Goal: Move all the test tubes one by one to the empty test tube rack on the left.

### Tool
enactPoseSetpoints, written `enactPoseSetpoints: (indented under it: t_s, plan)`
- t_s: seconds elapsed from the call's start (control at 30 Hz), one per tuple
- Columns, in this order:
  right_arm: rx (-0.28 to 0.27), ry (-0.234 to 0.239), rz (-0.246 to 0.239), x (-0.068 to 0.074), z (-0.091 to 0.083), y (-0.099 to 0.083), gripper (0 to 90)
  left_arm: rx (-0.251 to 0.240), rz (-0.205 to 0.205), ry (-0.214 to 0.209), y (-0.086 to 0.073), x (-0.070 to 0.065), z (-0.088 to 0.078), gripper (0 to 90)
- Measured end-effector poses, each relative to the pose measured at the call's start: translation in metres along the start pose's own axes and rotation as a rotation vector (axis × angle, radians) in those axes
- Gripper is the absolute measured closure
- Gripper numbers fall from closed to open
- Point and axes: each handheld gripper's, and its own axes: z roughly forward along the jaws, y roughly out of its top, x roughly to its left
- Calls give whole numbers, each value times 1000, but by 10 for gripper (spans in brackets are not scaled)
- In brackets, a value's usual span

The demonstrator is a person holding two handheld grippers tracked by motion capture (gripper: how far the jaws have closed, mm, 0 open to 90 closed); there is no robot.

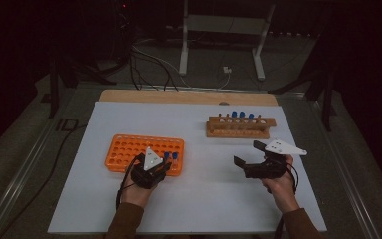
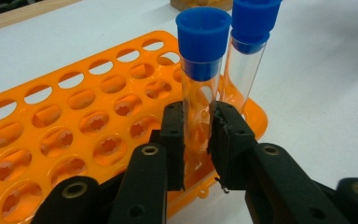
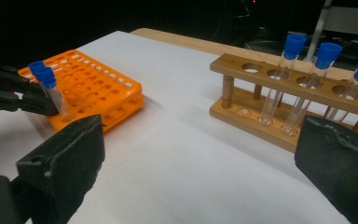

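Two clear tubes (image 2: 200,93) with blue caps stand in the orange rack (image 2: 74,126); left gripper (image 2: 199,140) pinches the near one, right gripper (image 3: 196,163) is spread

Plastic, glass-clear tubes and wood
Glossy orange plastic rack (image 2: 74,121); clear smooth tube (image 2: 198,107) with matt blue cap; bare wooden rack (image 3: 284,93); matt white tabletop (image 1: 199,199)

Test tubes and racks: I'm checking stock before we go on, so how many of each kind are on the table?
Blue-capped test tubes in the orange rack: 2, one between the jaws of the left gripper, one beside it
Blue-capped test tubes in the wooden rack: 3
Racks: 2
Total: 5 tubes, 2 racks, 7 things
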Motion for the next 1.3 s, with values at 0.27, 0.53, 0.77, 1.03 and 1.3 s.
enactPoseSetpoints:
  t_s: [0.27,0.53,0.77,1.03,1.3]
  plan:
    - [6,-17,-4,-2,2,4,21,-49,-44,-26,2,5,-13,562]
    - [4,-58,-6,-12,5,16,22,-172,-111,-61,-1,12,-26,283]
    - [16,-111,-19,-23,13,25,22,-232,-167,-44,-2,16,-32,143]
    - [24,-176,12,-47,23,36,157,-235,-189,-3,-3,19,-34,9]
    - [59,-227,62,-71,45,38,258,-239,-189,-10,-3,18,-34,10]
